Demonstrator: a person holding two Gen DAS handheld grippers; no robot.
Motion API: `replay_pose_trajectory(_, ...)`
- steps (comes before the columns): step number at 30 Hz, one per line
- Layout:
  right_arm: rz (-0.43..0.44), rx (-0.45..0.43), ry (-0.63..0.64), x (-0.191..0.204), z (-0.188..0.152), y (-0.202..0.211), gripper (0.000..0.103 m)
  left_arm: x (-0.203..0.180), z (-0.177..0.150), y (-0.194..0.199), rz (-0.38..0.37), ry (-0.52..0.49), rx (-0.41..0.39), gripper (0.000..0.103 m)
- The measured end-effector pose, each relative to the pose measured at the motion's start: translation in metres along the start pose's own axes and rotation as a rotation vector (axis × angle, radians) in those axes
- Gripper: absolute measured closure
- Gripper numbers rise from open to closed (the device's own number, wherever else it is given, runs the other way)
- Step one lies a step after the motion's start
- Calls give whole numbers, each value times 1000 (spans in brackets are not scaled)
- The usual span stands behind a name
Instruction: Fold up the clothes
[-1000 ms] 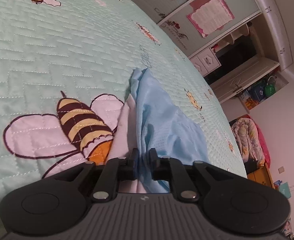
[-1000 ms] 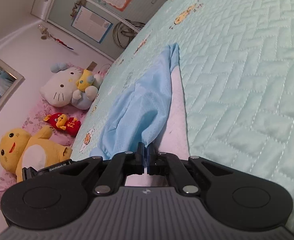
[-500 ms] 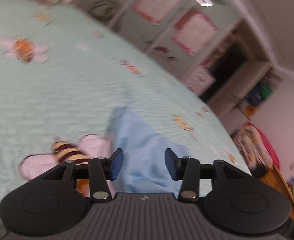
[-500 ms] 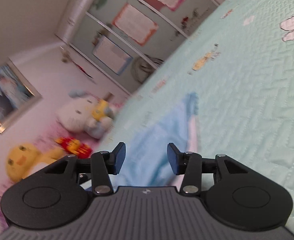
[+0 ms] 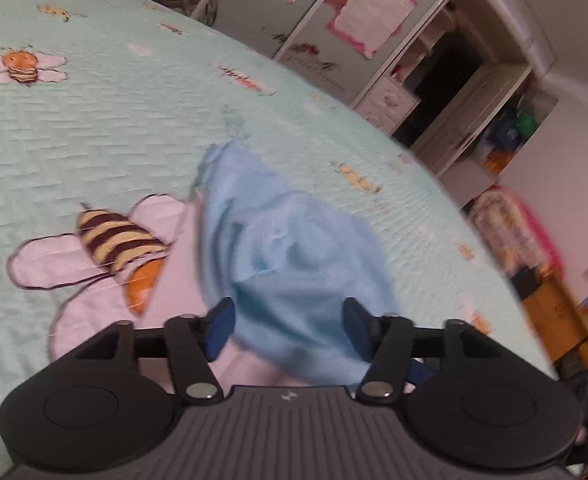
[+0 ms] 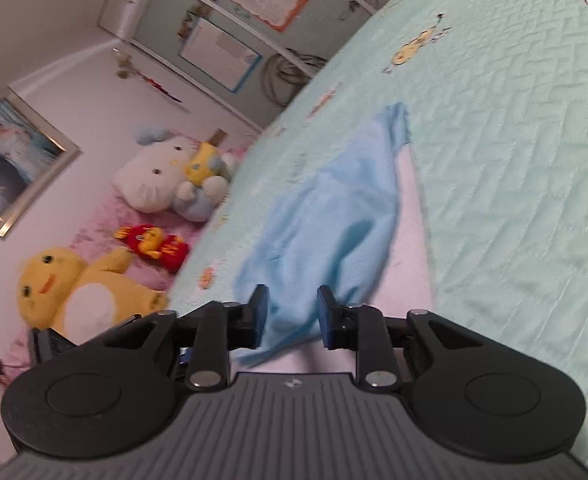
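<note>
Blue garment [image 5: 294, 248] lies on the near part of the quilted bedspread [image 5: 93, 128], one fold laid over a pale layer, creased; squaring and further folds remain; left gripper [image 5: 287, 326] is opening, spread wide, gripping nothing; right gripper [image 6: 291, 316] is closing, half-spread, pads clear of cloth.

left wrist: low, close over bedspread [image 5: 93, 128] | right wrist: same | shared: blue garment [image 5: 294, 248]
</note>
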State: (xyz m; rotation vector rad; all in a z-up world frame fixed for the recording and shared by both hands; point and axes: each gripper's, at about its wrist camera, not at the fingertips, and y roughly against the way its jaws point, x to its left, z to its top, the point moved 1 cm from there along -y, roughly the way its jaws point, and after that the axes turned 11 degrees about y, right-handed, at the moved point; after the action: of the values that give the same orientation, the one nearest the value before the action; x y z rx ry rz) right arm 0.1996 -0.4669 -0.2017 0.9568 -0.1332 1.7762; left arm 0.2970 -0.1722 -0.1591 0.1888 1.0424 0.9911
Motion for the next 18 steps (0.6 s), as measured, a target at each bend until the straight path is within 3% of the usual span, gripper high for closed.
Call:
replay_pose_trajectory(1, -17, 22, 11, 1, -2, -3, 59, 4, -2, -5, 29, -3, 30, 38)
replay_pose_trajectory(2, -34, 45, 23, 1, -3, -7, 71, 6, -2, 0, 27, -10, 22, 40)
replay_pose_trajectory(3, -60, 55, 38, 3, -3, -8, 76, 8, -2, 6, 29, -11, 17, 41)
replay_pose_trajectory(5, -74, 55, 10, 9, 0, 2, 71, 8, 1, 26, 32, 34, 10, 43)
replay_pose_trajectory(8, -35, 24, -1, 31, -3, 33, 69, 4, -11, 70, -20, 41, -6, 41)
replay_pose_trajectory(14, 139, 84, -79, 76, -60, 96, 65, 15, -68, 148, -60, 112, 14, 38)
replay_pose_trajectory(16, 145, 145, -94, 83, -84, 102, 58, 23, -90, 162, -51, 135, 39, 38)
replay_pose_trajectory(18, 88, 206, -67, 83, -105, 100, 57, 28, -108, 167, -3, 151, 76, 39)
